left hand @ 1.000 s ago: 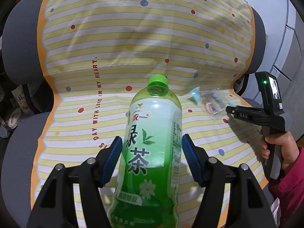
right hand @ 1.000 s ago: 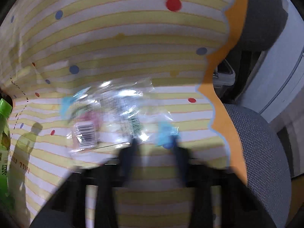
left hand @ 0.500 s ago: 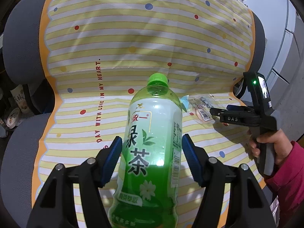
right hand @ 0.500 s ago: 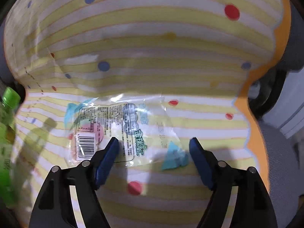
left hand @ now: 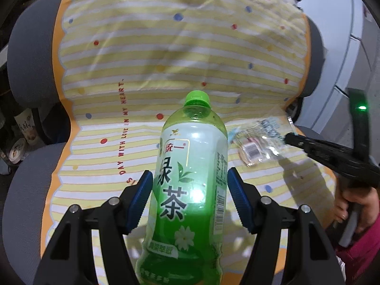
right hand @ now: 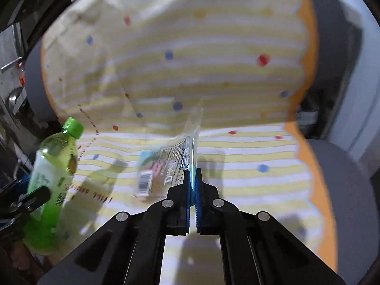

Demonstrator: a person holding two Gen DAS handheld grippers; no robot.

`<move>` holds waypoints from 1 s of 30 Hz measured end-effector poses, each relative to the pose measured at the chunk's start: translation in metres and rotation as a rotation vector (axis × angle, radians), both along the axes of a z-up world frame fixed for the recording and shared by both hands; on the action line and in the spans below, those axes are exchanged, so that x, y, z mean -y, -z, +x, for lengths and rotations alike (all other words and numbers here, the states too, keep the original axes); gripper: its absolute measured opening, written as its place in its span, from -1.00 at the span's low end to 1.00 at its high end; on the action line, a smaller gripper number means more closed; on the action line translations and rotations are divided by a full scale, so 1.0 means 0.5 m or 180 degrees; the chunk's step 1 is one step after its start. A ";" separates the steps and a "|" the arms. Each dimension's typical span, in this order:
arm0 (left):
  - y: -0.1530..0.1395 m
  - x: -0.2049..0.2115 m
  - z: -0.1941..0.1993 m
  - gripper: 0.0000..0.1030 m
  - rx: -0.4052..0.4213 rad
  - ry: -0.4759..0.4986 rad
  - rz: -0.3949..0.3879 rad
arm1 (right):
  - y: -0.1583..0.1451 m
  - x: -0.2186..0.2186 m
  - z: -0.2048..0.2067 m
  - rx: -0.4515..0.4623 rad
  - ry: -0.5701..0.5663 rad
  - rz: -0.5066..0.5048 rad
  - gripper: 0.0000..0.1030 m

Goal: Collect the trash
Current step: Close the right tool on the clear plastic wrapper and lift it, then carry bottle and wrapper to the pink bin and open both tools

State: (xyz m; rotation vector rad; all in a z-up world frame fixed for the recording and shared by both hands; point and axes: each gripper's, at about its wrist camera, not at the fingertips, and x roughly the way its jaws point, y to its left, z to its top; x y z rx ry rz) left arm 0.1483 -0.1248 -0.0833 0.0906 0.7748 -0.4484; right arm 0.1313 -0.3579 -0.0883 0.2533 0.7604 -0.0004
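Left claw (left hand: 190, 199) pinching bottle (left hand: 190, 190), green tea in lower part, cap pointing away from claw, long axis along fingers. Right claw (right hand: 192, 180) pressed together on wrapper (right hand: 171, 166), wrapper hanging ahead-left.

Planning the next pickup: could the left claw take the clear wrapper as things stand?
Probably not: the left claw is already clamped on the green tea bottle, and the right claw has the clear wrapper pinched, lifted off the striped cover.

right gripper (right hand: 192, 178) jaws now clamped on clear wrapper (right hand: 166, 166), wrapper lifted off striped cloth (right hand: 190, 59)
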 end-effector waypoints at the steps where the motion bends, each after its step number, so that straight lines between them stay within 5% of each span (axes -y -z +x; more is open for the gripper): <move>1: -0.008 0.006 -0.015 0.23 0.0038 0.0031 -0.0013 | -0.017 -0.004 -0.027 0.0049 0.0038 -0.0003 -0.92; 15: -0.018 0.182 -0.281 0.23 0.0130 0.0934 -0.0294 | -0.085 0.122 -0.468 0.0444 0.0921 0.0111 -0.90; 30: 0.031 0.410 -0.516 0.23 0.0129 0.2041 -0.0353 | 0.067 0.258 -0.823 -0.0103 0.2219 0.0129 -0.78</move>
